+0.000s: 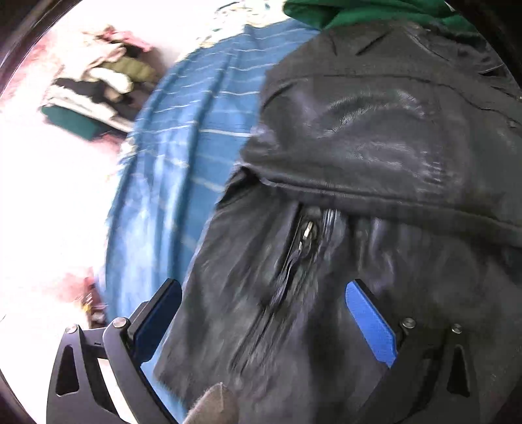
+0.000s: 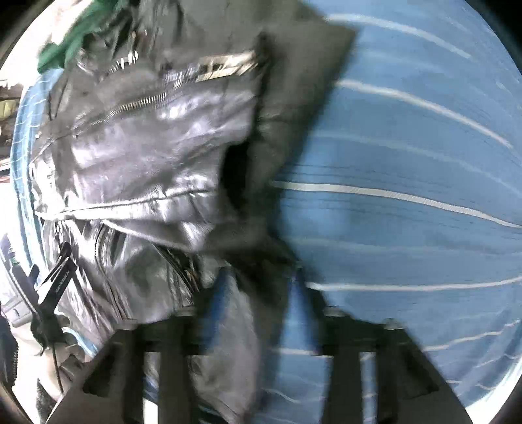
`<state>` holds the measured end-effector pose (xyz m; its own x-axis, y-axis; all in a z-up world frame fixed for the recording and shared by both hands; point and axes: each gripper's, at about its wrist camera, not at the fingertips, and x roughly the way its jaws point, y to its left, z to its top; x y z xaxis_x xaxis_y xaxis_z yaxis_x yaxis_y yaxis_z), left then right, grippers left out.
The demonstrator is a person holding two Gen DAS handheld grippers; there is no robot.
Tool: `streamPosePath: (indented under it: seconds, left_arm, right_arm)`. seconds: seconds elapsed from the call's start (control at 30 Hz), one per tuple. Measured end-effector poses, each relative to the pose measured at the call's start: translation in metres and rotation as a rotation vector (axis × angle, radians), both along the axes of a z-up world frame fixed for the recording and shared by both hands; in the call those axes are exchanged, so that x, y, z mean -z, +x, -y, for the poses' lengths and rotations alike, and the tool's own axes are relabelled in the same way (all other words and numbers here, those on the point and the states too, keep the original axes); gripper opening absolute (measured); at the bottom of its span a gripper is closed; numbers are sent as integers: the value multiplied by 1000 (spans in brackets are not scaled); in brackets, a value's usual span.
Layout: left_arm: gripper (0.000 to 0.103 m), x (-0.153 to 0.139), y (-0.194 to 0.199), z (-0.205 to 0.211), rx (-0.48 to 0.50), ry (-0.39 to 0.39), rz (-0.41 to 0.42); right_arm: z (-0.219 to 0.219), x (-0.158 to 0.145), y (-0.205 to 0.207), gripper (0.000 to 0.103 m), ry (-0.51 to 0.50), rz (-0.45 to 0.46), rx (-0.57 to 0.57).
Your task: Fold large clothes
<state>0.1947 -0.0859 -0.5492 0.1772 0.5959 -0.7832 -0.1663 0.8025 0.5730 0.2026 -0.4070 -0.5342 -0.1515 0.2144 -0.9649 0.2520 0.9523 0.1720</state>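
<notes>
A black leather jacket (image 1: 375, 137) with zips lies on a blue striped bedsheet (image 1: 195, 137). My left gripper (image 1: 261, 303) is open, its blue pads spread on either side of the jacket's lower part with the zip (image 1: 306, 231), just above it. In the right wrist view the same jacket (image 2: 146, 146) fills the left half. My right gripper (image 2: 257, 287) is blurred; its fingers look closed on a fold of the jacket's edge. My left gripper (image 2: 55, 283) also shows at the left edge of the right wrist view.
A green garment (image 1: 342, 9) lies past the jacket's collar. A pile of folded clothes (image 1: 98, 88) sits on the bright floor to the left of the bed. The blue sheet (image 2: 407, 195) stretches to the right of the jacket.
</notes>
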Motion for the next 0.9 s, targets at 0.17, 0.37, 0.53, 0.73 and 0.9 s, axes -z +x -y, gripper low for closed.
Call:
streamPosePath:
  seconds: [0.17,0.37,0.53,0.73,0.9]
  left_arm:
    - [103,-29,-55,67,-3,147,-30]
    - [103,-28,-134,160,85,33,-163]
    - [103,-21,-173,222,150,-46,-223]
    - [103,18,-170,261,252,166,-192]
    - [103,51,-142,242,194,201,-180]
  right_arm:
    - [37,-19,-33,73,-32,35,-63]
    - [92,-10,-65,73,-110,-12,-88]
    - [130,-10,-82,73,-136,-50,-60]
    - [194,-12,-84,73,-160,-54,-38]
    - [220,-14,-51,73,-156,-28,-41]
